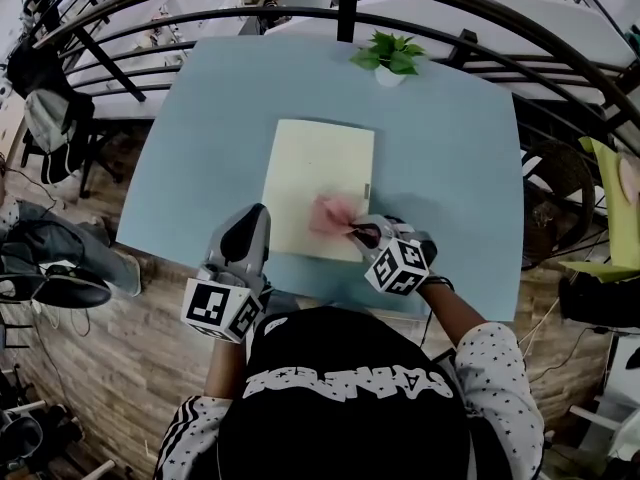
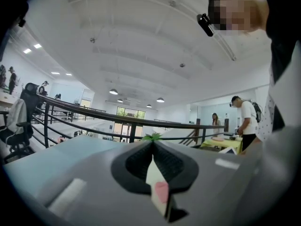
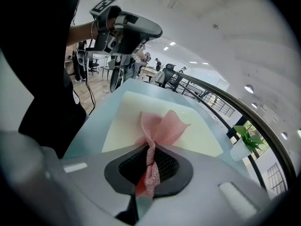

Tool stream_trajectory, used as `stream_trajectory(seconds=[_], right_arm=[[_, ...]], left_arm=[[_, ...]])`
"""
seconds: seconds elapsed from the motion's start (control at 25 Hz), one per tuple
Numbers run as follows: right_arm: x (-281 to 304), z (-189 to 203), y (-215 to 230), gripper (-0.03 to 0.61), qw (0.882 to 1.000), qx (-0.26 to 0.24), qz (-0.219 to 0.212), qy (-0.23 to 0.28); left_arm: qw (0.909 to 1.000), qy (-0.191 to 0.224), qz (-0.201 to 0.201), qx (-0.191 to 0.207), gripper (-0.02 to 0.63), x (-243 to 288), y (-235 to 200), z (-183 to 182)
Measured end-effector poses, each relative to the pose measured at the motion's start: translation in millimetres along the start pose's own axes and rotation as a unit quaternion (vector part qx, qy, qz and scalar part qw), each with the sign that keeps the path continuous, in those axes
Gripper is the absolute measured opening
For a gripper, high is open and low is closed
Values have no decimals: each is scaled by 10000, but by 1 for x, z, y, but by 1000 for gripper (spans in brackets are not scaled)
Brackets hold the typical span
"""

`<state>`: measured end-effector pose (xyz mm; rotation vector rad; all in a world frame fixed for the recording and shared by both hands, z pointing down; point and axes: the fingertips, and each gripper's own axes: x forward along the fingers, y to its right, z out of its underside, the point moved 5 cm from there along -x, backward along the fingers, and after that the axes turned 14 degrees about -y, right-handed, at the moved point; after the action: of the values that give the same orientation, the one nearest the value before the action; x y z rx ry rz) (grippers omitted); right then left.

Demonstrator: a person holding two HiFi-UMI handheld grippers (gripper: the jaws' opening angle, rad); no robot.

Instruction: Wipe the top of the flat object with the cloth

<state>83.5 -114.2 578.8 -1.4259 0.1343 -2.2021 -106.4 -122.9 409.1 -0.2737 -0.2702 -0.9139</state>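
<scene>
The right gripper is clamping the pink cloth's bunched end so that its loose part is spreading over the cream board's near-right corner, while the left gripper, jaws together and empty, is hovering clear beside it.

I had bright, even indoor light in all three views, coming from round ceiling lamps and windows at the far end of the hall. The pale blue table lay evenly lit, with only soft shadows. The wide lenses bent the railing into an arc and blackened the corners. Up close, the left gripper body was smeared out of focus, while the cloth at the right gripper read fairly sharp.
</scene>
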Motion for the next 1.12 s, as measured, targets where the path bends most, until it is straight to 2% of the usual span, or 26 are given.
stream_trajectory(seconds=[0.32,0.68,0.92,1.12], right_arm=[[-6,-3,-13,17,9997,-11,-228,41],[-16,-6,-33,18,9973,234,-642,286],[-21,-3,-33,18,9907,842,-886,597],[-49,-13,-8,18,9798,1425,-513,1305]], left_arm=[[10000,20,21,-23,0,3,-2,-2],[9999,-11,173,-2,0,13,5,-1],[9995,24,306,41,0,21,11,-5],[9992,67,396,89,0,22,17,-14]])
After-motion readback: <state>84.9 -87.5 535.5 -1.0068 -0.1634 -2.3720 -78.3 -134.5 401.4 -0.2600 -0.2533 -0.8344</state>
